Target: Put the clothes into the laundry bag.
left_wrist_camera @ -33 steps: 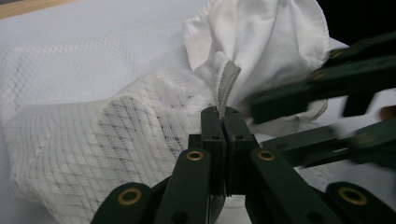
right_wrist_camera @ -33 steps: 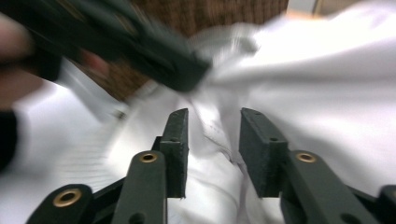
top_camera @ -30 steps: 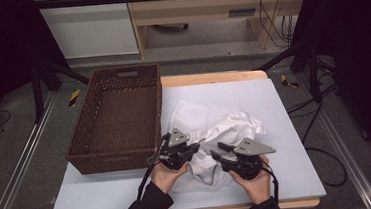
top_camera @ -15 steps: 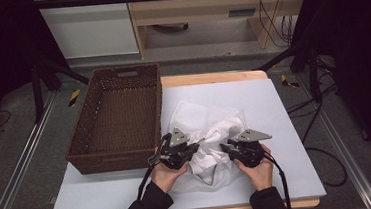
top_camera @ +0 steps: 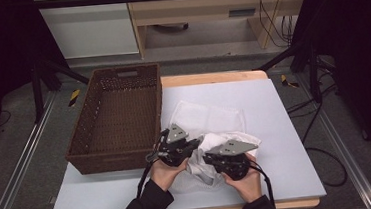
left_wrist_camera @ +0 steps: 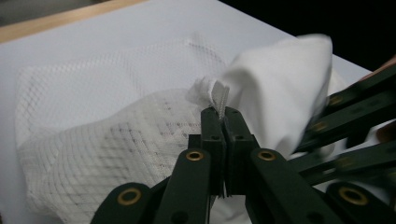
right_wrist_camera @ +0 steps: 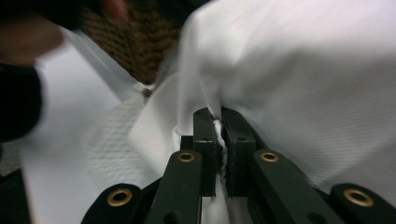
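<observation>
A white mesh laundry bag [top_camera: 209, 115] lies on the white table top, its near end bunched up. My left gripper [top_camera: 192, 145] is shut on the bag's hemmed edge [left_wrist_camera: 219, 95], which sticks up between its fingertips in the left gripper view. A plain white cloth [top_camera: 228, 137] lies on the bag's near end. My right gripper [top_camera: 209, 159] has just been closing its jaws and is now shut on a fold of that cloth [right_wrist_camera: 303, 70]. The two grippers stand close together, with the mesh [right_wrist_camera: 112, 140] just beyond the right one.
A dark brown wicker basket [top_camera: 112, 160] stands empty at the left, its right wall beside the bag. The white table top [top_camera: 275, 127] stretches to the right and behind the bag. A wooden table edge [top_camera: 211, 78] runs along the back.
The right gripper has shifted left toward the left gripper and its jaws have closed on the white cloth, which is now bunched higher. The left gripper has stayed put.
</observation>
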`<state>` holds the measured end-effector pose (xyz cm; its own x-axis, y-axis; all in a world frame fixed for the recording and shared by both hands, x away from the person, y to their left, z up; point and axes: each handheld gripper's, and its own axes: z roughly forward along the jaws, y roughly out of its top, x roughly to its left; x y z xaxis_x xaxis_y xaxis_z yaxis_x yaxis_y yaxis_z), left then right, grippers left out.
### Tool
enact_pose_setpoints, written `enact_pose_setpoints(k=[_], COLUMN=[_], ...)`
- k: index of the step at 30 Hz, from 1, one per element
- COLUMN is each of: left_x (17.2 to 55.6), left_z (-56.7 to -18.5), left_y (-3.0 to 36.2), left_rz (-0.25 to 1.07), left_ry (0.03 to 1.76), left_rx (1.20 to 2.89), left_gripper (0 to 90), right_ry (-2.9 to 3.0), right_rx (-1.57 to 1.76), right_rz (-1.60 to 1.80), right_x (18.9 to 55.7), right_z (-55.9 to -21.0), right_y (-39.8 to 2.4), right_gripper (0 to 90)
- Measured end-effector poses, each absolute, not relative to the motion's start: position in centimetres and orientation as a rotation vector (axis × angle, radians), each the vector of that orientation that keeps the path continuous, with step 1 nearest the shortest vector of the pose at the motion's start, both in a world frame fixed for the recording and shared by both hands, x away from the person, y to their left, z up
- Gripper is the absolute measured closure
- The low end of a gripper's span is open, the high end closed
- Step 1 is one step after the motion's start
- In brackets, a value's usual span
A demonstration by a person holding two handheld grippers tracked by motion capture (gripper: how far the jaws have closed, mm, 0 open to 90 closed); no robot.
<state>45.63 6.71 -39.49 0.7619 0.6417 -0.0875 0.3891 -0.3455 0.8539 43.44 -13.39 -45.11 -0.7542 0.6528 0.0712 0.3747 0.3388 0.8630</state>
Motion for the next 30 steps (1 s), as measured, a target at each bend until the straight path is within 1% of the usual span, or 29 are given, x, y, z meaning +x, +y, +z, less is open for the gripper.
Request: enact_pose_setpoints(k=[3, 8, 11, 16, 21, 23, 24, 26, 27, 29, 30], left_x=[45.2, 45.0, 45.3, 45.8, 46.2, 46.2, 46.2, 46.2, 46.2, 46.2, 46.2], left_z=[-39.1, -39.7, -40.2, -41.6, -42.6, -42.7, -42.7, -42.8, -42.9, -42.9, -42.9], left_y=[6.7, 6.8, 7.1, 6.9, 6.6, 6.6, 6.6, 6.6, 6.6, 6.6, 6.6], left_rz=[0.322, 0.311, 0.303, 0.297, 0.296, 0.301, 0.305, 0.303, 0.302, 0.300, 0.300], left_ry=[0.761, 0.765, 0.775, 0.803, 0.818, 0.818, 0.817, 0.817, 0.817, 0.818, 0.818], left_rx=[1.976, 1.974, 1.973, 1.991, 2.012, 2.021, 2.026, 2.031, 2.032, 2.030, 2.030], left_gripper=[88.6, 88.6, 88.6, 88.4, 88.3, 88.3, 88.3, 88.3, 88.2, 88.2, 88.2], right_ry=[2.297, 2.178, 2.165, 2.217, 2.139, 2.072, 2.039, 1.982, 1.972, 2.004, 2.029], right_rx=[0.982, 1.059, 1.059, 1.029, 0.991, 0.997, 1.006, 1.053, 1.076, 1.118, 1.123], right_rz=[1.332, 1.201, 1.202, 1.335, 1.444, 1.462, 1.455, 1.417, 1.401, 1.389, 1.384], right_x=[44.7, 46.4, 46.5, 44.9, 42.1, 41.7, 41.7, 42.2, 42.7, 43.8, 44.2], right_z=[-46.0, -47.4, -47.6, -45.9, -43.6, -42.6, -42.1, -41.5, -41.4, -41.7, -42.1], right_y=[-12.3, -10.9, -10.6, -12.6, -16.1, -17.7, -18.5, -19.5, -19.9, -20.1, -19.9], right_gripper=[85.9, 86.0, 84.0, 71.0, 64.1, 59.4, 54.8, 43.0, 39.6, 36.6, 36.7])
